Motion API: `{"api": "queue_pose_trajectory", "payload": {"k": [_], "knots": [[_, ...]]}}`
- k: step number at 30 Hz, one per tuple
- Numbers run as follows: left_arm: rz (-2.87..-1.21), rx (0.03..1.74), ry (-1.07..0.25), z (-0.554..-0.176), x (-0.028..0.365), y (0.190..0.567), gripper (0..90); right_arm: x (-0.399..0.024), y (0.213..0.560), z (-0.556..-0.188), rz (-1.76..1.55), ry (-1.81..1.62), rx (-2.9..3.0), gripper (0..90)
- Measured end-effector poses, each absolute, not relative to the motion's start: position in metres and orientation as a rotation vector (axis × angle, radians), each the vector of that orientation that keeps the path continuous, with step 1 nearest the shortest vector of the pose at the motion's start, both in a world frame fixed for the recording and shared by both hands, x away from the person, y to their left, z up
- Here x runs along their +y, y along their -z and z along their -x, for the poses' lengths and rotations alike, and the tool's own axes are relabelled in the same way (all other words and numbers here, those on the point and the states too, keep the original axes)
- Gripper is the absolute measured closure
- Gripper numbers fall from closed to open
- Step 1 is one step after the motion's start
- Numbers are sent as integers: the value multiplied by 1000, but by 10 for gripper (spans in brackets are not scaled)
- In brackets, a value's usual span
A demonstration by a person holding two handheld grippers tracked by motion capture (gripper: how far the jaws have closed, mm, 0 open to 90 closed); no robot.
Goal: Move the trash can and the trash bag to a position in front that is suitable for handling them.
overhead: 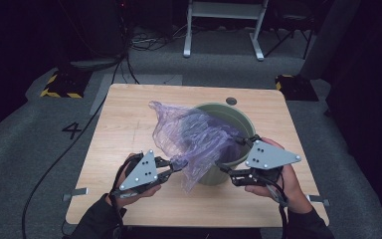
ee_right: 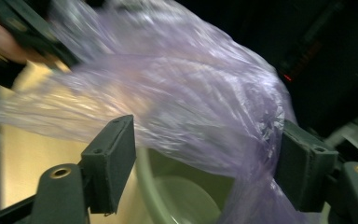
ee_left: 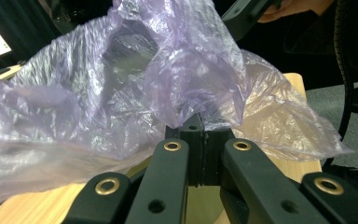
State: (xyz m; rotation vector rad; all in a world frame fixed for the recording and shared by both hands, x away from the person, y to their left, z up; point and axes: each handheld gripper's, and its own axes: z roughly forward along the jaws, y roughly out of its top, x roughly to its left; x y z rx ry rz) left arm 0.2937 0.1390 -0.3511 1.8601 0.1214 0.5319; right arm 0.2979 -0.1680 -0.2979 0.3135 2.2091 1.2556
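High view: above, looking forward and down on table (overhead: pixel 129 129). Gripper views: close, along own jaws. Shared: purple bag (overhead: pixel 194 139), green bin (overhead: pixel 238 124).

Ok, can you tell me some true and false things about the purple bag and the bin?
1. The left gripper is pinching the purple plastic bag. True.
2. The right gripper is clamped tight on the bag. False: its jaws stand wide apart, with the bag loose between them.
3. The green bin stands on a wooden table. True.
4. The bag lies flat on the floor. False: it is draped over the bin's rim.
5. The bin lies tipped on its side. False: it stands upright.
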Motion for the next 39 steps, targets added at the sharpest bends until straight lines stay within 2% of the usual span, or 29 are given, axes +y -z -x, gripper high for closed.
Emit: {"api": "queue_pose_trajectory", "payload": {"k": [8, 13, 20, 27, 29, 31, 38, 39], "knots": [[-1817, 182, -563, -295, 159, 346, 896, -198, 304, -298, -383, -1316, 2213, 223], [-1813, 180, -571, -294, 161, 343, 896, -205, 303, -296, -389, -1365, 2175, 222], [-1844, 156, -547, -294, 152, 346, 895, -194, 292, -290, -325, -1422, 2150, 244], [-1864, 131, -531, -293, 140, 347, 895, -165, 285, -289, -262, -1392, 2153, 260], [-1862, 124, -530, -293, 138, 346, 893, -147, 286, -289, -219, -1359, 2173, 285], [-1858, 108, -528, -292, 135, 343, 889, -137, 289, -289, -189, -1360, 2182, 362], [-1850, 73, -504, -290, 131, 342, 869, -120, 299, -291, -140, -1331, 2254, 422], [-1860, 75, -517, -290, 130, 342, 869, -119, 303, -291, -130, -1316, 2262, 472]]}}
